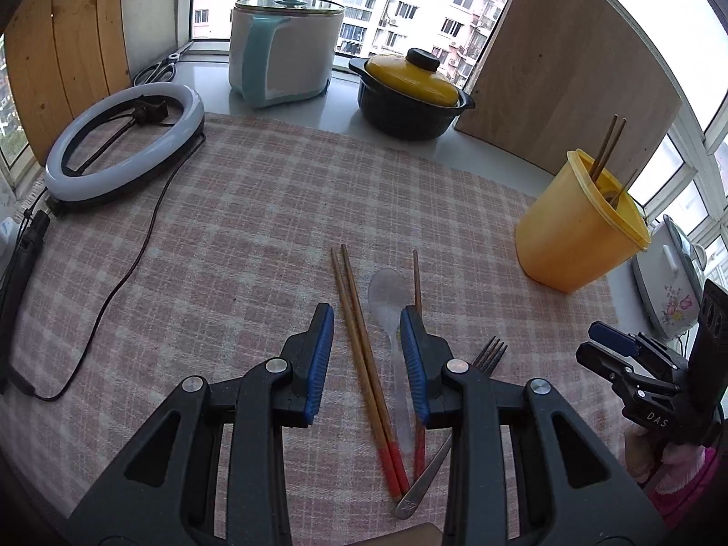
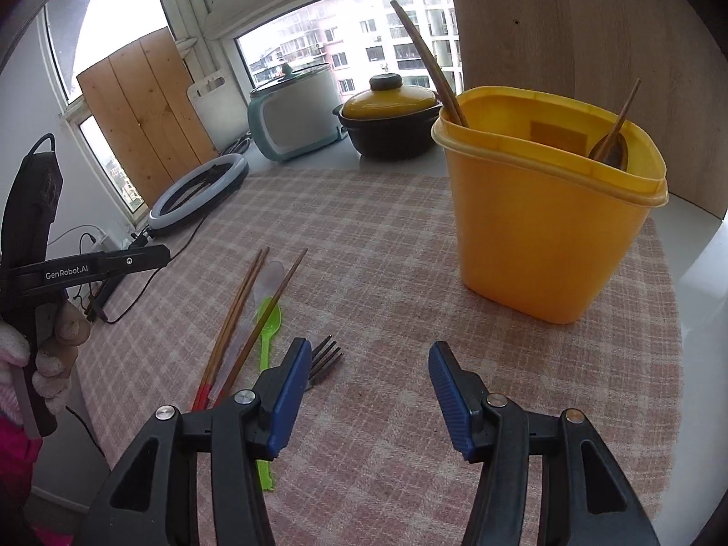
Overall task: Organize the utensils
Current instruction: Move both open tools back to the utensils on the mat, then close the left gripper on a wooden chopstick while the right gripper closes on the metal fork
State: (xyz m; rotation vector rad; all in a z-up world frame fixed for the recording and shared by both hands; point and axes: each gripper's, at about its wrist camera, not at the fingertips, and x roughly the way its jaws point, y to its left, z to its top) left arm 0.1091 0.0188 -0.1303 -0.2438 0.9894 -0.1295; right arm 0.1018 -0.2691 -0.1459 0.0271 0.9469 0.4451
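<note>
A pair of red-tipped chopsticks (image 1: 364, 355) and a clear plastic spoon (image 1: 386, 291) lie on the checked cloth (image 1: 255, 245). My left gripper (image 1: 366, 309) hovers open over them, one finger on either side, pads not touching. A single chopstick (image 1: 416, 277) and a green spoon (image 2: 268, 318) lie just right of them. A dark metal fork (image 2: 325, 357) rests beside the left finger of my right gripper (image 2: 369, 345), which stands open with bare cloth between its pads. The yellow tub (image 2: 546, 236) holds chopsticks and a wooden spoon (image 2: 609, 148).
A ring light (image 1: 125, 145) with its cable lies at the left of the cloth. A white and teal cooker (image 1: 286, 54) and a yellow-lidded black pot (image 1: 409, 91) stand on the sill behind. A wooden board (image 1: 564, 86) leans behind the tub.
</note>
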